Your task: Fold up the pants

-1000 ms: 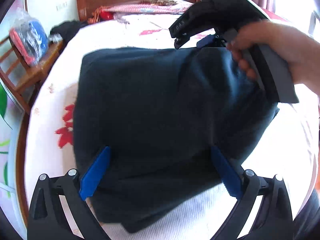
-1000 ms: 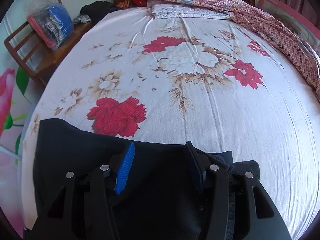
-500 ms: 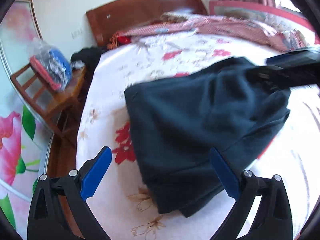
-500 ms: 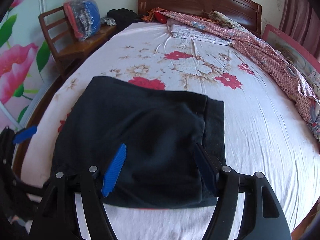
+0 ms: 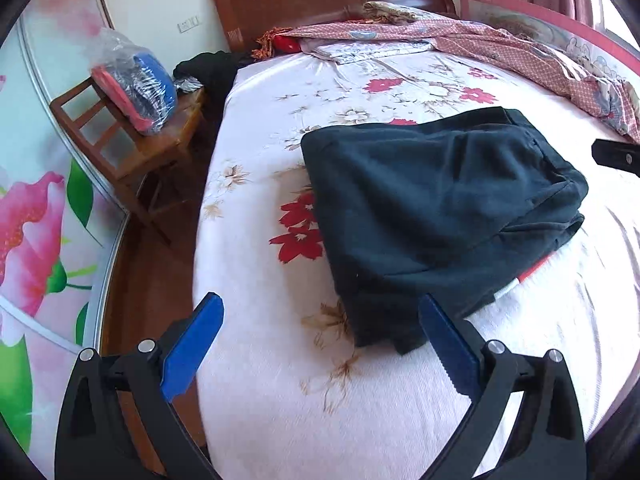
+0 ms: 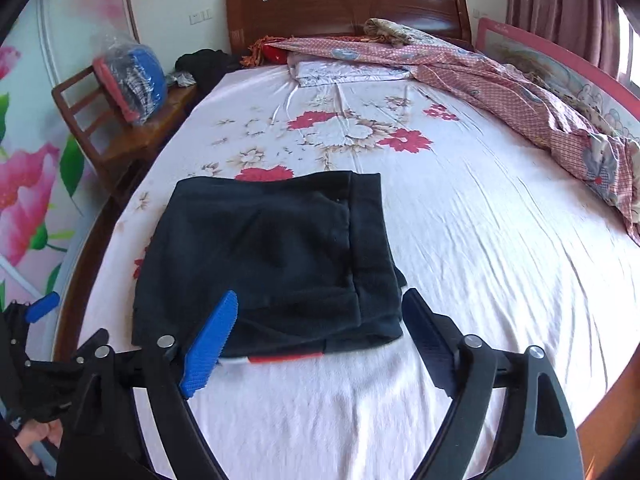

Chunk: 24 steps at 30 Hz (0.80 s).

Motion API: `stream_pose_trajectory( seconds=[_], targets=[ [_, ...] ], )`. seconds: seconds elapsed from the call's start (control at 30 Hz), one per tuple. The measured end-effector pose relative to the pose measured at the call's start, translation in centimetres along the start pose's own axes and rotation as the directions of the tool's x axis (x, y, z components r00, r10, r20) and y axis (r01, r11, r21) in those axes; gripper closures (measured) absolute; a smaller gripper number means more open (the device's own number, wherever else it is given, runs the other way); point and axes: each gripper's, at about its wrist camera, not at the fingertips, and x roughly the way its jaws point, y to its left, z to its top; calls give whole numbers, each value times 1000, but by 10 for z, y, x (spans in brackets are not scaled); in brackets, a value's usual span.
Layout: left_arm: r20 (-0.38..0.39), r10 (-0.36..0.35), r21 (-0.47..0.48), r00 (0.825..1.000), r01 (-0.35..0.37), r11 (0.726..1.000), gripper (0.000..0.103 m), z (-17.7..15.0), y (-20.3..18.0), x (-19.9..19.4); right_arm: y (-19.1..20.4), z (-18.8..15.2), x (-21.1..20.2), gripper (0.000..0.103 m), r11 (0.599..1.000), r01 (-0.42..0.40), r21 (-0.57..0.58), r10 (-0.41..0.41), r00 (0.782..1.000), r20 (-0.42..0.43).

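On the flowery white bed sheet point(image 5: 280, 380), the left view showed the dark soft folded pants point(image 5: 432, 208) lying free beyond the wide, empty left gripper point(image 5: 320, 344), and the right view showed the right gripper point(image 6: 320, 336) opening off their near edge, likely because folding looked finished.

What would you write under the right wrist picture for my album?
Folded dark pants lie on the flowered bed sheet, the right gripper opening with nothing between its jaws.
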Motion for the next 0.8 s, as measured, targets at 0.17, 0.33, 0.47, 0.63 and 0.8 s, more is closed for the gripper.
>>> stream_pose_trajectory(
  seconds=[0.17, 0.33, 0.47, 0.63, 0.8],
  targets=[
    [-46, 96, -32, 994, -97, 995, 2, -23, 15, -43, 0, -35, -37, 18, 998, 45, 41, -43, 998, -53],
    [-4, 66, -187, 998, -65, 980, 2, -41, 17, -74, 13, -72, -58, 18, 995, 55, 84, -54, 998, -18],
    [101, 89, -202, 991, -67, 977, 2, -57, 5, -84, 32, -101, -75, 18, 992, 115, 58, -121, 985, 124],
    [89, 101, -187, 991, -83, 979, 2, -80, -4, -69, 33, -129, -55, 18, 985, 145, 89, -153, 984, 95],
    [29, 48, -231, 998, -40, 972, 2, -93, 1, -51, 35, -152, -36, 18, 981, 184, 62, -188, 981, 50]
  ],
)
